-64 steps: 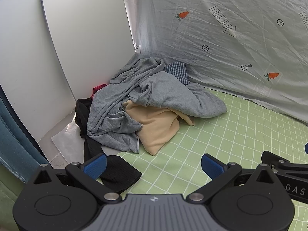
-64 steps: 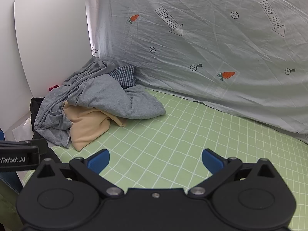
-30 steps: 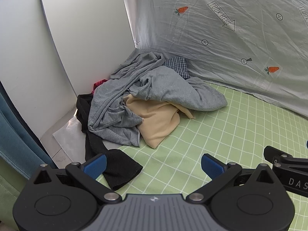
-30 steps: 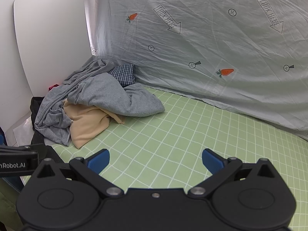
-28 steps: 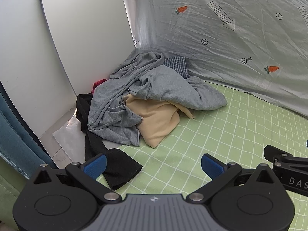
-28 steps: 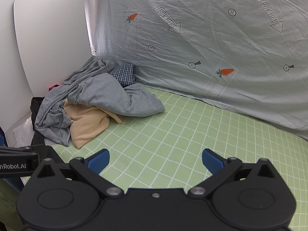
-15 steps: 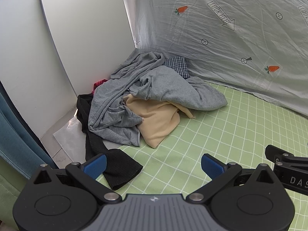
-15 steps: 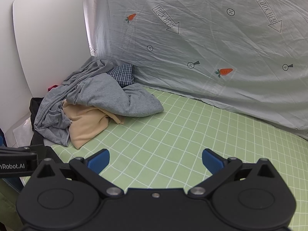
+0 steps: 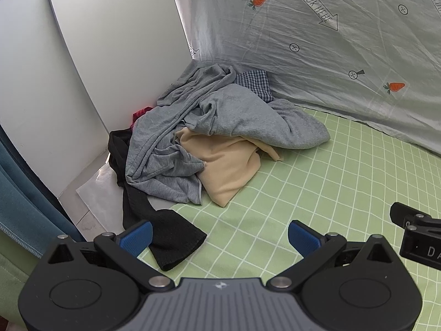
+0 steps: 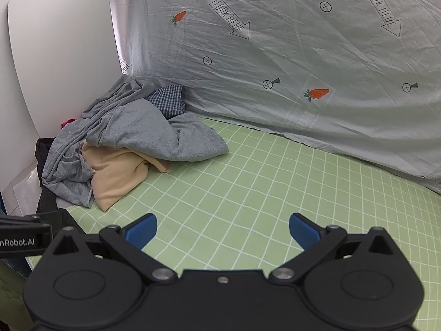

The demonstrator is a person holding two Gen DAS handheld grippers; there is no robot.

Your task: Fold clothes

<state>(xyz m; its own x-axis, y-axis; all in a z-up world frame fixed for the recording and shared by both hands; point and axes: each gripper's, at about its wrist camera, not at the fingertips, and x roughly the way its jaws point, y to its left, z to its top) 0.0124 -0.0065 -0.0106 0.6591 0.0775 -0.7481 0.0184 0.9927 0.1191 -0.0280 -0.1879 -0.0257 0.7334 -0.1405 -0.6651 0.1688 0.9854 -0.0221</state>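
Note:
A pile of clothes lies at the far left corner of the green checked cloth: a grey garment on top, a beige garment under it, a black one trailing toward me, a blue checked piece behind. The pile also shows in the right wrist view, with the grey garment over the beige one. My left gripper is open and empty, short of the pile. My right gripper is open and empty over the green cloth.
A pale sheet with carrot prints hangs behind the surface. White panels stand at the left. A teal curtain hangs at the near left. A clear plastic sheet lies under the pile's left edge.
Both views have shifted only slightly; the pile sits a little farther and the right gripper's body has slid right in the left view. Both grippers stay open.

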